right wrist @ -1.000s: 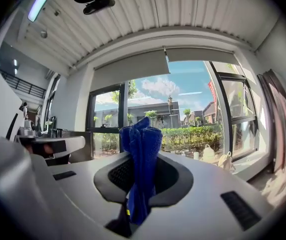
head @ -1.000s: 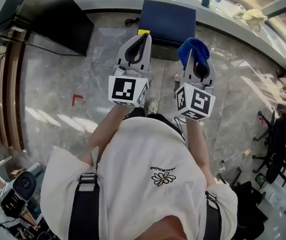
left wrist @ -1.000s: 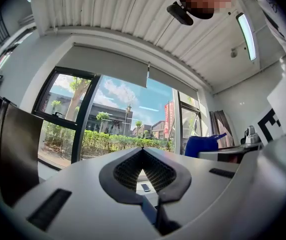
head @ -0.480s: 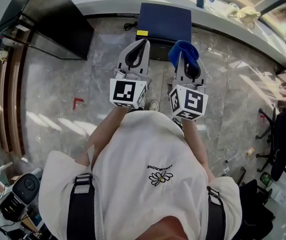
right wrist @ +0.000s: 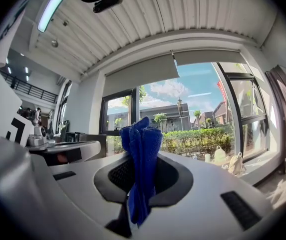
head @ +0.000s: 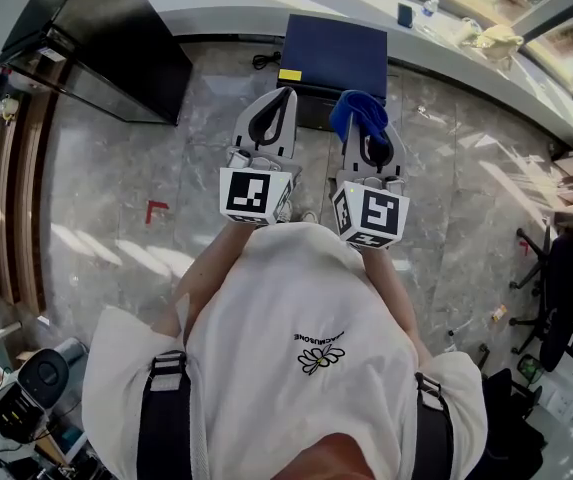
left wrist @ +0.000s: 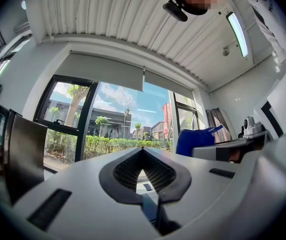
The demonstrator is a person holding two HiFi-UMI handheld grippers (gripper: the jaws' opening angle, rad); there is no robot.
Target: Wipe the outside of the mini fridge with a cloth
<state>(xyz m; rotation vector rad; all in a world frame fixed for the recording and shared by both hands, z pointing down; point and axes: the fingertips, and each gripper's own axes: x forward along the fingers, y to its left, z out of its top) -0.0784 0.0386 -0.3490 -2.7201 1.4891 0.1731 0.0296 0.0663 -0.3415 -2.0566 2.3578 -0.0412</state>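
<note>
Above marble floor [head: 116, 168], cloth [head: 351, 113] partly hides mini fridge [head: 336, 53].

The cloth [right wrist: 140, 159] is plain deep blue. The left hand-held gripper [head: 284, 98] and right hand-held gripper [head: 364, 128] are pale grey with black ribbed pads, and each carries a white cube with black square markers. The mini fridge [head: 334, 53], at the far side, is navy with what looks like a yellow sticker. The floor [head: 116, 168] is grey, marbled, with a red mark at left.
</note>
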